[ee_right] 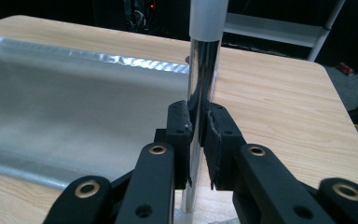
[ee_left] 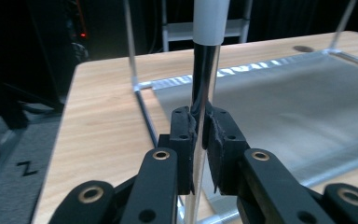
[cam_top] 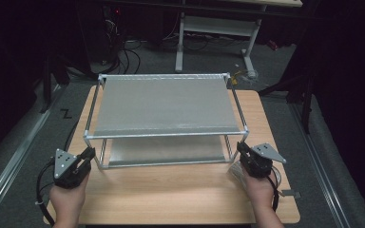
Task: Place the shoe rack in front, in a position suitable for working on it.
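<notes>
A two-tier metal rack [cam_top: 166,134] with grey mesh shelves stands on the wooden table [cam_top: 171,190]. My left gripper [cam_top: 91,153] is at the rack's front left leg [cam_top: 88,142]. In the left gripper view the gripper [ee_left: 200,128] is shut on that chrome leg [ee_left: 205,74], with the lower shelf [ee_left: 279,102] behind it. My right gripper [cam_top: 241,147] is at the front right leg [cam_top: 244,138]. In the right gripper view the gripper [ee_right: 198,128] is shut on that leg [ee_right: 204,70], beside the lower shelf [ee_right: 65,102].
Bare tabletop lies between my hands in front of the rack. Something clear and crumpled [cam_top: 235,172] lies by my right hand. Beyond the table stand a white desk frame [cam_top: 214,28] and floor cables [cam_top: 128,57]. A metal floor rail [cam_top: 9,166] runs along the left.
</notes>
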The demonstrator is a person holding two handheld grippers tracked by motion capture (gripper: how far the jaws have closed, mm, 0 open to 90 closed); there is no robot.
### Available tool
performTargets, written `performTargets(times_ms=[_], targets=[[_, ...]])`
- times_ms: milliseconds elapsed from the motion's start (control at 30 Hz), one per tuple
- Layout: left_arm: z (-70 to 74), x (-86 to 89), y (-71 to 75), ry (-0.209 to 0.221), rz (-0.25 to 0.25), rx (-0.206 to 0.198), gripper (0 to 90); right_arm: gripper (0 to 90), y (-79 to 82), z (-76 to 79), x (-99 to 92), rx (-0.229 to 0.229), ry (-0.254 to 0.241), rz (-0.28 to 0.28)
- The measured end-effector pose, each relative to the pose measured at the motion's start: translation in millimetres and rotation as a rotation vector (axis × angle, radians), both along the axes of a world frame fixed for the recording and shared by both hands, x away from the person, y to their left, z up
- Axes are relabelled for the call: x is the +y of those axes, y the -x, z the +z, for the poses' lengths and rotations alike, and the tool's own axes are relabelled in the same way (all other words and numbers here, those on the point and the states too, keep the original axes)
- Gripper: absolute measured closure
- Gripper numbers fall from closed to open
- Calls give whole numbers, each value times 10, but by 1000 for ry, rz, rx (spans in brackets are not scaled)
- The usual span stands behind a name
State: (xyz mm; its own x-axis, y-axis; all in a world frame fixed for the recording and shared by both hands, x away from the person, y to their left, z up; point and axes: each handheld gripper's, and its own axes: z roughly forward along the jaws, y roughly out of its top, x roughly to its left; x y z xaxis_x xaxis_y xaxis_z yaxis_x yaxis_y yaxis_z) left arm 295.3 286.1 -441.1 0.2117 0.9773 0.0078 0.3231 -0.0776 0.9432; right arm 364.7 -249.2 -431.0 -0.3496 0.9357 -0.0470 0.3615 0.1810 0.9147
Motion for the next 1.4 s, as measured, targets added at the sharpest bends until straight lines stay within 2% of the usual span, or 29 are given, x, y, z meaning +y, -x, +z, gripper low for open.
performTargets(times_ms=[200,500,867,1000,1033,1100,1200,1300,1400], targets=[[7,134,-177,2,18,8,809,815,105,-18,66,-9,-13,32],[1,315,-413,19,44,9,802,814,417,-40,207,-24,-19,94],[-23,358,-715,34,75,-5,797,811,754,-52,311,-33,-8,164],[-18,356,-800,44,77,5,791,810,817,-60,329,-37,-11,176],[-17,355,-800,51,72,10,781,810,822,-60,330,-35,-14,176],[-23,343,-772,62,66,20,701,809,830,-62,331,-33,-22,176],[-59,333,-657,75,65,25,631,808,848,-70,338,-38,-27,179],[-123,300,-514,78,55,27,622,806,874,-75,353,-38,-33,181],[-176,219,-371,84,19,34,619,804,900,-81,369,-38,-40,193]])
